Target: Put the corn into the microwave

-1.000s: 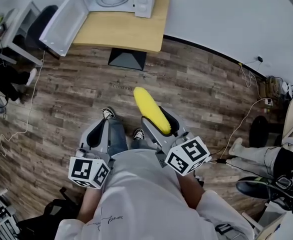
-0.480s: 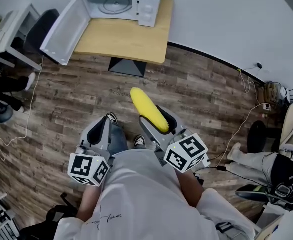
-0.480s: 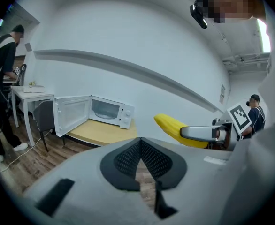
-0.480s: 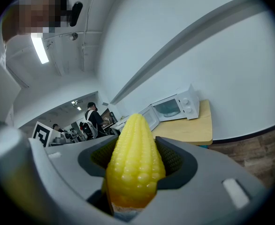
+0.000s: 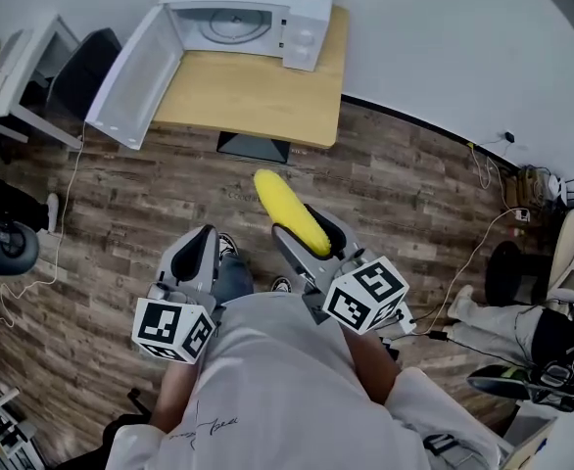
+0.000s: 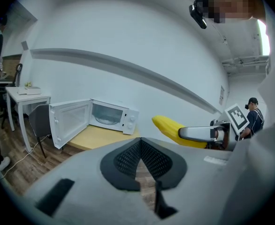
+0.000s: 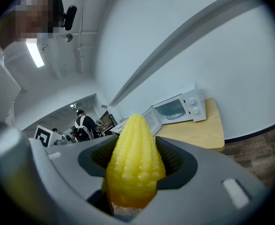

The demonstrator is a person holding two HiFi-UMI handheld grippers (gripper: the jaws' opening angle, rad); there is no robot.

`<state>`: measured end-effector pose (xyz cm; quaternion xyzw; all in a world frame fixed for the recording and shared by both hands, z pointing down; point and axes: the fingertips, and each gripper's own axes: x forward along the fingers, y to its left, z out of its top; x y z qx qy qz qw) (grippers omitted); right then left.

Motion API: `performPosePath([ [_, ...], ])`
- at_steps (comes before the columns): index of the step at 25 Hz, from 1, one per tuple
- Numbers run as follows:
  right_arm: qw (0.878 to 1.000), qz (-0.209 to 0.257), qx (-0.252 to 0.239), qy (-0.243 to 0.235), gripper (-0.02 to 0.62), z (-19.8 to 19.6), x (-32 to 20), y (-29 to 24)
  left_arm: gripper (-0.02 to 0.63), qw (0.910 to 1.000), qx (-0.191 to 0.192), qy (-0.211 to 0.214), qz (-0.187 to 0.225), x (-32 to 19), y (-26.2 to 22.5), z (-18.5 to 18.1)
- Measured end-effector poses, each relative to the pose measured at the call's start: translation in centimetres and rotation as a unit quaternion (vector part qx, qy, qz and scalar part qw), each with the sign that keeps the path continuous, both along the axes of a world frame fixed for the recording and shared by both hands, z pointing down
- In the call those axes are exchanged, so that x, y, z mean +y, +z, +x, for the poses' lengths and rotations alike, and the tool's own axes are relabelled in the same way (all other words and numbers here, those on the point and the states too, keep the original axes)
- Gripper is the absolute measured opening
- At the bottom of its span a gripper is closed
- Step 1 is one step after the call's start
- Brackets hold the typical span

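Well short of the open microwave (image 5: 258, 8) | our right claw (image 7: 136, 172) grips the corn (image 7: 135, 158) near its thick end | we think it is light, stiff, bumpy, not slippery | our left claw (image 6: 141, 161) is closed, empty.

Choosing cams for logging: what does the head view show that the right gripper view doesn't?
Head view only: the wearer's white shirt and shoes, a bystander's legs. Right gripper view only: kernels of the corn close up, people standing in the background. Both: the corn clamped in the right gripper, the microwave with its door open, the wooden table.
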<state>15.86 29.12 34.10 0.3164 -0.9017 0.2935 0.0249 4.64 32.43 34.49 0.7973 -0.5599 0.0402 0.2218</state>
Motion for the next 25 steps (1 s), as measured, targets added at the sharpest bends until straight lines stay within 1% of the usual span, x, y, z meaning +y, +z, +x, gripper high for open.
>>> performPosePath([
  [7, 1.000, 0.002, 0.004, 0.010, 0.261, -4.1, -2.8, -0.8, -0.012, 0.9999, 0.006, 0.007, 0.007, -3.0, -0.7, -4.3],
  [12, 1.000, 0.004, -0.005, 0.018, 0.261, -7.3, -4.6, -1.5, -0.012, 0.9997, 0.012, 0.012, 0.018, -4.8, -1.4, -7.7],
  [19, 0.999, 0.009, 0.000, 0.034, 0.261, -11.0, -6.6, -2.0, -0.012, 0.9991, 0.016, 0.024, 0.030, -6.9, -1.8, -11.5],
  [25, 0.999, 0.013, 0.009, 0.047, 0.261, -13.9, -7.8, -1.9, -0.012, 0.9983, 0.021, 0.040, 0.037, -7.8, -1.8, -14.1],
])
